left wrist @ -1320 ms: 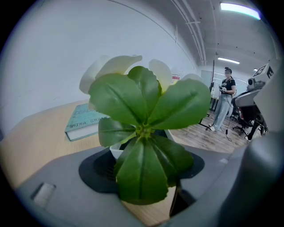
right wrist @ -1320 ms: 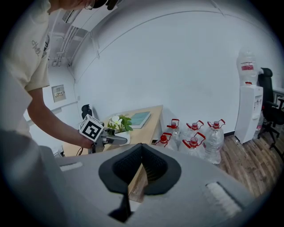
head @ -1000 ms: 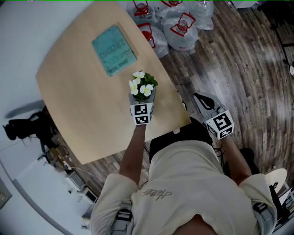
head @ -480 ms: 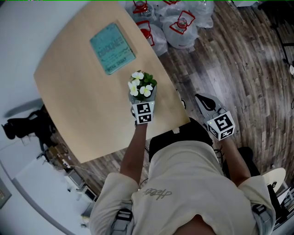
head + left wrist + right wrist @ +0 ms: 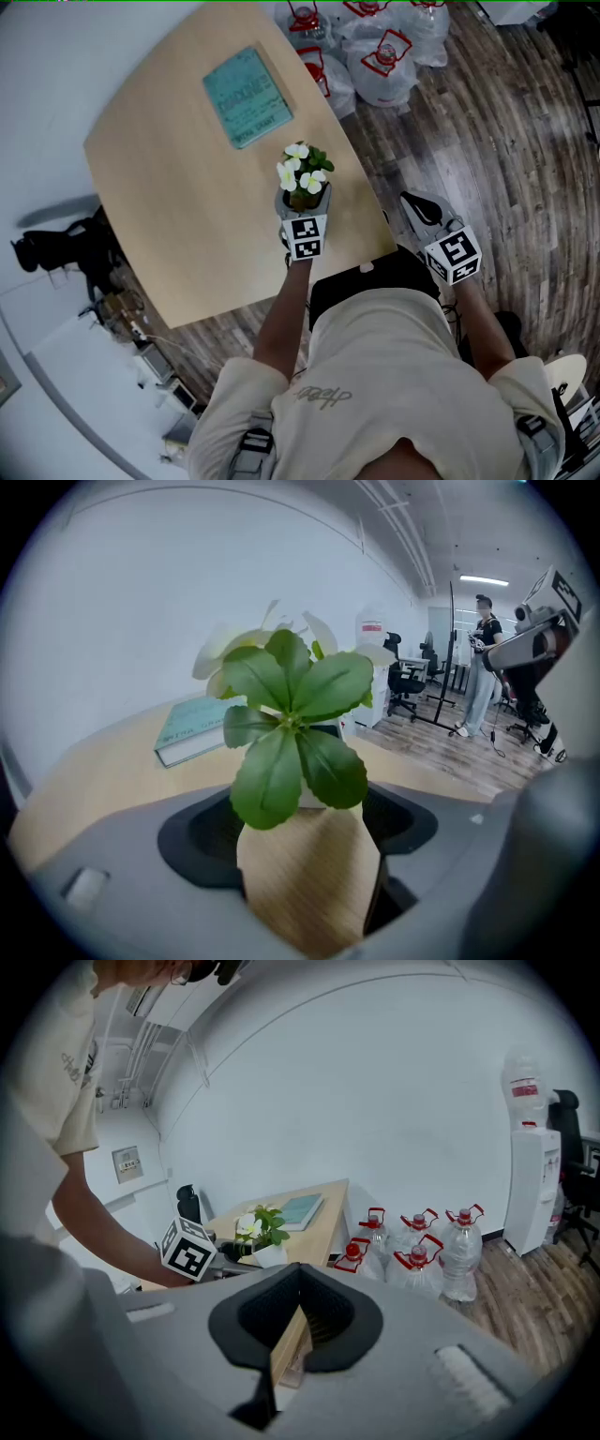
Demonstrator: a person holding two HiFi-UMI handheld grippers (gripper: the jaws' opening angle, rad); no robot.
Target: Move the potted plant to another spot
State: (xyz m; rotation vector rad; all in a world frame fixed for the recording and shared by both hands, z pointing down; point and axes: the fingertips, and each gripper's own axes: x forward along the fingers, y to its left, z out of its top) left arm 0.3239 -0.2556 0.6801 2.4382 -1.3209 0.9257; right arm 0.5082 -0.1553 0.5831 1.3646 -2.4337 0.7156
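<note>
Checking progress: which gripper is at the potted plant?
The left gripper, jaws just opening, potted plant between them; right gripper hangs off the table.

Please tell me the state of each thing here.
Plant: upright on table.
Left gripper: open, jaws just been opening, plant at its tips.
Right gripper: shut, empty.
Book: closed, flat on table.
Bottles: upright, capped, on floor.

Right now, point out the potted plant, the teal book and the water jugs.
potted plant (image 5: 303, 178), head view, on its flowers and leaves.
teal book (image 5: 247, 97), head view, middle of the cover.
water jugs (image 5: 459, 1262), right gripper view, body of the rightmost jug.
</note>
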